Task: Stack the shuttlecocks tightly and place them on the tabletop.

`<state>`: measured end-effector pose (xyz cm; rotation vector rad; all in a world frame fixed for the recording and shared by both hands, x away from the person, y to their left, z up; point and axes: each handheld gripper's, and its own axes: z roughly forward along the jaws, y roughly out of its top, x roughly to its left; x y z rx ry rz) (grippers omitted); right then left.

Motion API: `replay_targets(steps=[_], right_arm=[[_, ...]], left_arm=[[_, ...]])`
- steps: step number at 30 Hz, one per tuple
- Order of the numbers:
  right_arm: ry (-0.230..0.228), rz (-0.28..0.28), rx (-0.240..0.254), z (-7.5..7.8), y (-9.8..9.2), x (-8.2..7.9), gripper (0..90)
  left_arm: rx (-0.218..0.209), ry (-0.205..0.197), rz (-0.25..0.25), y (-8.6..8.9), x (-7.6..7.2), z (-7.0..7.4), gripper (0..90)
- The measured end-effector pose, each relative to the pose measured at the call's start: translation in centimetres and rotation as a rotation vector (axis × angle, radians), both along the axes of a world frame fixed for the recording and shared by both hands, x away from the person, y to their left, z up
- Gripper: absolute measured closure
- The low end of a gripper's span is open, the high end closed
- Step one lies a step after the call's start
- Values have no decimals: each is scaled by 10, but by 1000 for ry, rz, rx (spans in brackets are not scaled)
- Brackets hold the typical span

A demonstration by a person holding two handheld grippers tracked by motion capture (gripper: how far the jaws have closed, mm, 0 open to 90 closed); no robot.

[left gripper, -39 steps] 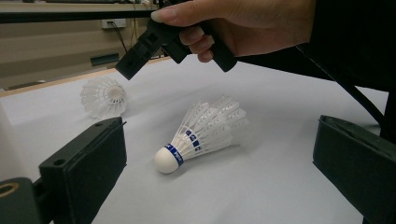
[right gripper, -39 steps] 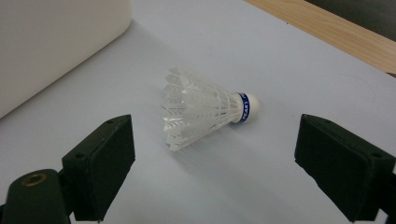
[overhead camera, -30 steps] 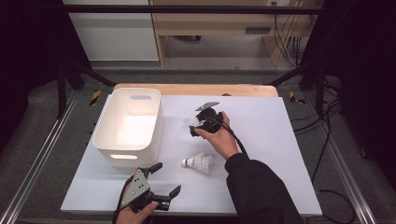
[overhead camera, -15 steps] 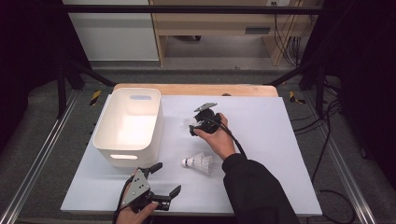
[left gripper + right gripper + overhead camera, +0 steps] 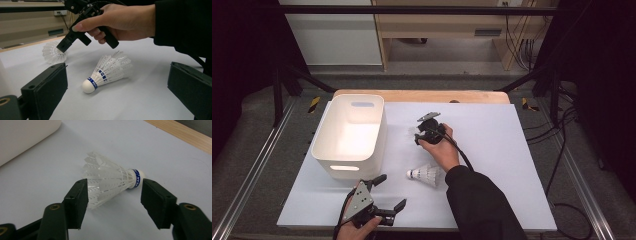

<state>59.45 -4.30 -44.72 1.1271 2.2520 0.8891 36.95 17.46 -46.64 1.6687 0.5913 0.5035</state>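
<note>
**Right jaws closing around the far shuttlecock**

The right hand, sleeved in black, reaches forward over the tabletop and tips the right gripper down at the far shuttlecock. Its jaws have just been closing and stand half open astride it, not yet pressing. The blue band reads "PEAK". The left gripper rests near the front edge, jaws wide open and empty, facing the near shuttlecock. A white bin stands to the left.
</note>
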Motion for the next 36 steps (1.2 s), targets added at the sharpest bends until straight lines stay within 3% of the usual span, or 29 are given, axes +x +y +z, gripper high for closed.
replay_targets(steps=[11, 21, 24, 28, 36], right_arm=[[-10, -29, -11, -12, 6, 4, 561], [-5, -48, -19, -7, -2, -3, 888], [11, -37, -15, -6, -8, -8, 897], [-1, -23, 0, -1, -25, -23, 899], [-26, 26, 57, 8, -78, -67, 900]], left_arm=[[10, -6, -7, -1, 0, 0, 23], [11, -7, -7, -1, 0, 1, 23], [11, -7, -6, -1, -1, 1, 24], [10, -7, -4, 0, 0, 1, 24], [6, -3, 4, 1, 0, 0, 23]])
